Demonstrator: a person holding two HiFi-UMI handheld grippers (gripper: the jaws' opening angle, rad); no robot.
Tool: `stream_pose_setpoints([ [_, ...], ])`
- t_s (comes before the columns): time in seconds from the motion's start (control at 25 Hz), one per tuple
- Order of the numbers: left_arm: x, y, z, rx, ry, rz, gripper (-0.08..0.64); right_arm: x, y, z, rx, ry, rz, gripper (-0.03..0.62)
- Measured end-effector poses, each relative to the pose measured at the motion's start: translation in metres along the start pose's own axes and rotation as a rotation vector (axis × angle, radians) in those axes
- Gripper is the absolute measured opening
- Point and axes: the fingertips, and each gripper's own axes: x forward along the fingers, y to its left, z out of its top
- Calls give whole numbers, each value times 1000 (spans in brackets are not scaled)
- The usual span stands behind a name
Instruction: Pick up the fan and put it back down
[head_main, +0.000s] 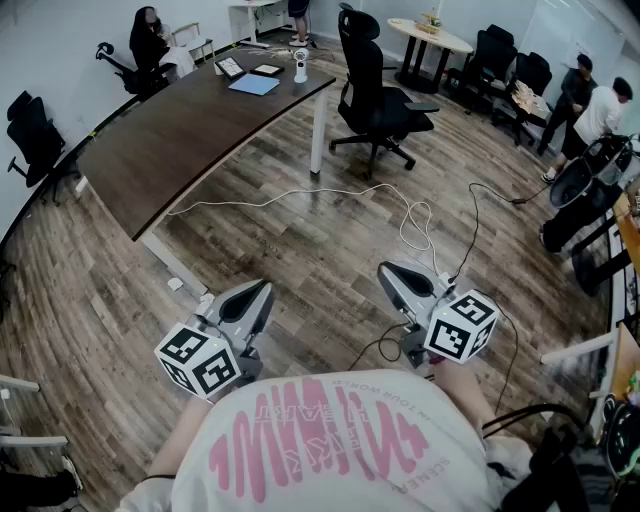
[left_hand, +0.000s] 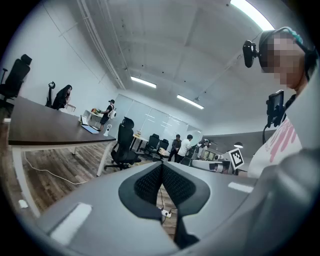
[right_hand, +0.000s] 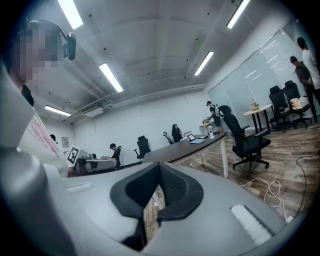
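The small white fan stands upright at the far end of the long dark table, beside a blue tablet. It shows tiny in the left gripper view and in the right gripper view. Both grippers are held close to my body, over the wooden floor and well short of the table. My left gripper is shut with nothing in it; its pads meet. My right gripper is shut and empty too, its jaws together in its own view.
A black office chair stands beside the table's far end. White and black cables trail across the floor ahead of the grippers. A round table with more chairs is at the back, and people stand at the right.
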Motion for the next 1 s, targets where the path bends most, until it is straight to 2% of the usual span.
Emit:
stream_pose_setpoints([
  [0.56,16,7,4,11,-24,1,20,4,-17,11,-18,-18,8,6],
  [0.92,47,12,1,-8,-35,26,19,4,-58,14,27,-11,-6,6],
  [1.0,54,11,4,-5,-58,40,20,1,-68,18,39,-25,0,6],
])
